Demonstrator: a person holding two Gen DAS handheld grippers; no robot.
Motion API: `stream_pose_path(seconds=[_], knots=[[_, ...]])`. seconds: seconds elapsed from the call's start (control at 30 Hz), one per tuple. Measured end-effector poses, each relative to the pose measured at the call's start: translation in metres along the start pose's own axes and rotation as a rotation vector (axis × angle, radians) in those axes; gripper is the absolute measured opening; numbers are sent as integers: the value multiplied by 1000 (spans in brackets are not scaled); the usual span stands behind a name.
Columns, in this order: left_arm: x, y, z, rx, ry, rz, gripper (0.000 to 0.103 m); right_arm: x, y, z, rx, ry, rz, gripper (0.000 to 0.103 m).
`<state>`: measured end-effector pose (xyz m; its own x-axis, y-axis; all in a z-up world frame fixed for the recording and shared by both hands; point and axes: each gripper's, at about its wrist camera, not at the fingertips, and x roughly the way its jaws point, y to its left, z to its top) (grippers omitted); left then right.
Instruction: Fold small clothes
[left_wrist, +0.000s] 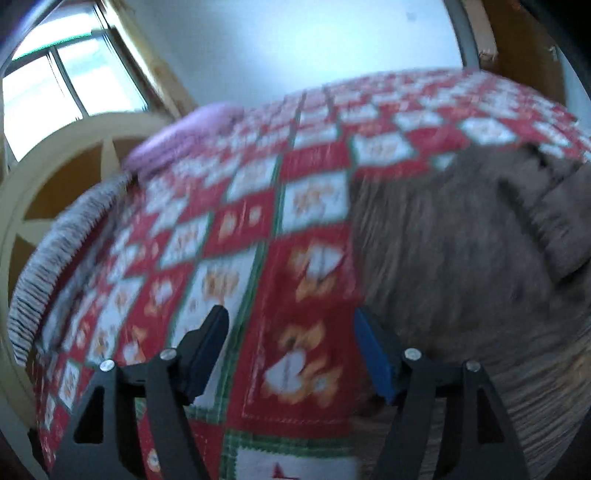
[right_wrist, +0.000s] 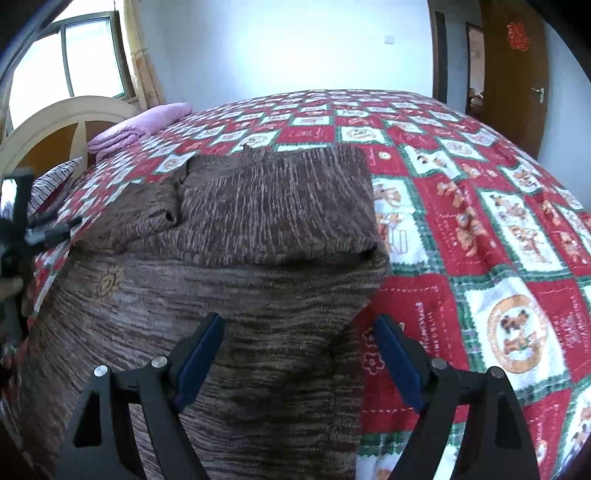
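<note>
Right gripper (right_wrist: 297, 354) spread wide, nothing clamped, over near part of one brown sweater (right_wrist: 229, 280) lying on bedspread (right_wrist: 491, 236). Left gripper (left_wrist: 291, 350) apart, empty, over bedspread just beside sweater's edge. Open bedspread right of sweater. Farther off, one pink pillow (right_wrist: 140, 123), one headboard (right_wrist: 62, 118).

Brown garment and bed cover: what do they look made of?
Brown garment: looks like a chunky knit, likely chenille or wool blend; streaky ribbed rows, matte, thick folded edges. Bed cover: looks like soft towelling or fleece with a printed red, white and green check; fuzzy nap, no sheen. Fibre itself can't be told.
</note>
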<state>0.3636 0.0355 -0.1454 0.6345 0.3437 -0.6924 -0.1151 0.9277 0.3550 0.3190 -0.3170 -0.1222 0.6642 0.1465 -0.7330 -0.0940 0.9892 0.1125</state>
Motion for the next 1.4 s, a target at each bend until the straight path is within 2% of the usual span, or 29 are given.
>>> stream_pose_path(seconds=[0.07,0.2,0.37,0.43,0.5,0.57,0.6,0.7,0.73,0.83,0.9,0.93,0.97,1.03,1.1,1.13,1.2,1.27,1.3,1.4], knots=[[3,-2,-5,-2,4,-11,72,-6,18,15,-21,-23,32,84],[2,1,-9,-29,1,-20,75,11,83,54,-157,-1,48,84],[7,7,-10,-67,-6,-41,78,67,161,84,-296,62,25,84],[9,9,-11,-80,-2,-56,78,96,185,86,-359,98,-33,84],[9,10,-13,-87,-3,-62,79,120,185,92,-357,132,-77,84],[10,11,-13,-98,0,-77,79,139,162,106,-315,166,-177,84],[11,12,-14,-106,2,-85,79,138,146,114,-252,147,-176,84],[13,16,-14,-125,9,-100,81,116,81,136,-74,58,-363,84],[14,17,-14,-131,11,-107,81,107,63,138,-33,41,-370,84],[14,18,-15,-142,13,-119,82,85,34,133,36,35,-323,84],[15,20,-16,-149,16,-122,83,72,37,122,41,24,-201,84],[15,20,-16,-152,16,-126,83,67,45,115,29,28,-133,80],[15,21,-16,-155,17,-128,83,66,57,108,13,33,-74,69],[15,21,-16,-159,20,-124,86,67,77,98,-14,55,49,58],[16,22,-16,-162,21,-125,86,72,100,91,-55,84,130,54],[16,22,-16,-165,22,-126,87,75,108,88,-77,91,148,50],[16,23,-16,-171,24,-129,87,80,122,82,-128,103,187,50],[17,25,-17,-180,27,-139,88,86,133,74,-197,143,190,42],[17,26,-17,-186,29,-144,88,87,136,68,-223,177,187,41],[19,29,-18,-202,35,-159,89,71,138,47,-313,205,205,41]])
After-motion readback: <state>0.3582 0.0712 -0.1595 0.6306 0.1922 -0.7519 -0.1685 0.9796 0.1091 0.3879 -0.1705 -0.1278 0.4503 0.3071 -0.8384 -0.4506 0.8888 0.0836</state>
